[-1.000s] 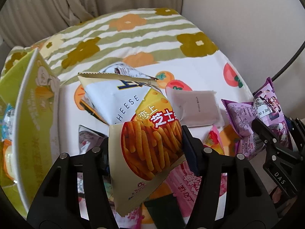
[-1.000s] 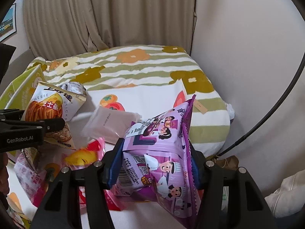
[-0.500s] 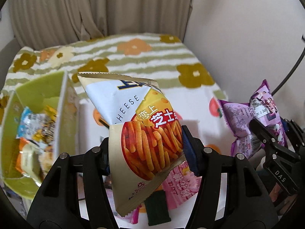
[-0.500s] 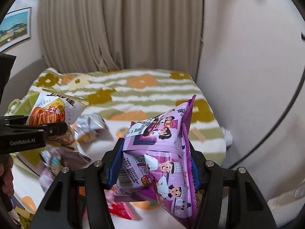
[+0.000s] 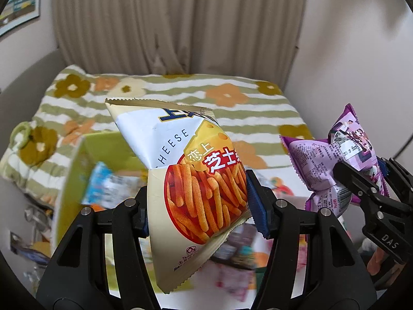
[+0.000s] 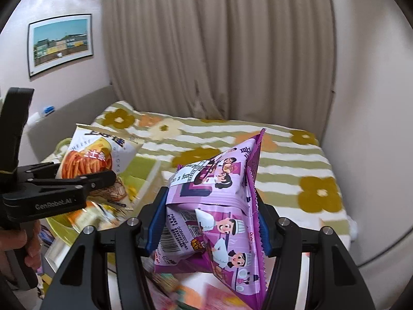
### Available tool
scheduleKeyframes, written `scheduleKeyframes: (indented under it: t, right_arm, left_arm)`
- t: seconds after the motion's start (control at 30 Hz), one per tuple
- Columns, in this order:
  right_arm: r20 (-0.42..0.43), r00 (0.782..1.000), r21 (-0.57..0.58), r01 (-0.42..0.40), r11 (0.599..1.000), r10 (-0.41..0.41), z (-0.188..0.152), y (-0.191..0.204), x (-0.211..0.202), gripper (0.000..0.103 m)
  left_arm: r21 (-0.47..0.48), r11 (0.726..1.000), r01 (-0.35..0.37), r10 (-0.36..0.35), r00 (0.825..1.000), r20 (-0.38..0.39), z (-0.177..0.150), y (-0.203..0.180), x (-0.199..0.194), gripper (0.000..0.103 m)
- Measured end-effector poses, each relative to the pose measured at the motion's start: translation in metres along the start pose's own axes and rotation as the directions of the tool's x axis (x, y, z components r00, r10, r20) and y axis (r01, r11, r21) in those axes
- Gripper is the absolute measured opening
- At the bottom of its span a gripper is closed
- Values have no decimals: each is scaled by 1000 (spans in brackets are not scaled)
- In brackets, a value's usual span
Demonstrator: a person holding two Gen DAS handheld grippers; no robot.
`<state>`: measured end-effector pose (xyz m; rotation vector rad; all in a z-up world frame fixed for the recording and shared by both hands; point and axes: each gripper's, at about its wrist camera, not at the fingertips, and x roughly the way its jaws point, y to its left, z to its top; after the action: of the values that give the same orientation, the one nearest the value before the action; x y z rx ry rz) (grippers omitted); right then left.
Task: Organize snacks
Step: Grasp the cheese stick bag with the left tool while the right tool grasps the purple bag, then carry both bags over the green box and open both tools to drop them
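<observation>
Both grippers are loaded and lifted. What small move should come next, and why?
Probably carry the left gripper slightly left, over the green box: its white cheese-stick bag is clamped and hangs beside the box opening, which already holds snacks. The right gripper can wait, holding the purple bag.

My left gripper point(image 5: 198, 206) is matt black plastic with small shiny metal pins and blue, ridged rubbery pads point(image 5: 256, 210). It pinches the cheese bag point(image 5: 180, 160), a glossy, creased foil-like film with a serrated top edge. My right gripper point(image 6: 209, 224), of the same matt plastic, clamps the purple bag point(image 6: 219, 206), also slick and shiny with zigzag seams. The blanket point(image 6: 284, 155) looks soft and fuzzy. The curtain point(image 6: 219, 46) is matt pleated cloth. The box point(image 5: 77, 170) looks like smooth green card.
</observation>
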<state>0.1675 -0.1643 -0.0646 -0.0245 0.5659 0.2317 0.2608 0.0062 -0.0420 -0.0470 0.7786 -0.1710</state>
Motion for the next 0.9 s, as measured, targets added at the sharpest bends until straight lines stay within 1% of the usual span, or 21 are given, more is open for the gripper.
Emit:
scheduleKeyframes:
  t: [0.13, 0.17, 0.23, 0.4, 0.5, 0.53, 0.57, 0.6, 0.63, 0.67, 0.7, 0.77, 0.83, 0.9]
  right_arm:
    - [-5, 998, -7, -55, 998, 55, 18, 36, 29, 55]
    - [-9, 997, -7, -72, 997, 72, 24, 49, 41, 55]
    - [-15, 996, -10, -88, 996, 88, 29, 64, 51, 55]
    - [-58, 992, -13, -115, 993, 114, 42, 108, 95, 55]
    - [-86, 991, -5, -108, 994, 107, 45, 121, 114, 55]
    - [-95, 990, -2, -104, 995, 103, 45, 125, 120, 55]
    - [-104, 990, 3, -98, 995, 98, 46, 128, 127, 55]
    - [-113, 989, 8, -92, 996, 93, 46, 131, 133, 55]
    - [-124, 989, 14, -84, 996, 85, 45, 135, 140, 55]
    - [-130, 988, 17, -78, 997, 80, 45, 136, 143, 55]
    - [-138, 988, 21, -70, 997, 73, 45, 138, 148, 55]
    - [-156, 986, 30, -50, 998, 54, 43, 140, 156, 55]
    - [-172, 984, 35, -33, 999, 38, 41, 139, 160, 55]
    - [-187, 982, 35, -16, 999, 22, 40, 141, 162, 55]
  left_arm:
    - [-25, 999, -37, 37, 999, -21, 11, 54, 8, 55]
    - [-29, 999, -45, 44, 999, -28, 14, 67, 12, 55]
    - [-37, 998, -58, 56, 997, -47, 19, 93, 22, 55]
    - [-50, 997, -56, 50, 993, -105, 27, 145, 53, 55]
    - [-37, 999, -40, 34, 989, -145, 33, 168, 78, 56]
    - [-29, 999, -42, 37, 988, -153, 34, 172, 84, 58]
    - [-14, 999, -45, 42, 986, -161, 35, 176, 91, 63]
    - [-2, 999, -50, 49, 985, -166, 36, 177, 97, 74]
    - [16, 998, -60, 62, 983, -172, 36, 180, 103, 82]
    - [34, 997, -74, 79, 982, -174, 36, 182, 108, 94]
    - [50, 995, -84, 91, 982, -164, 35, 183, 111, 96]
    - [67, 994, -82, 91, 983, -157, 34, 187, 115, 96]
    - [65, 995, -72, 82, 980, -182, 30, 193, 121, 96]
    - [46, 998, -47, 56, 975, -217, 21, 198, 125, 96]
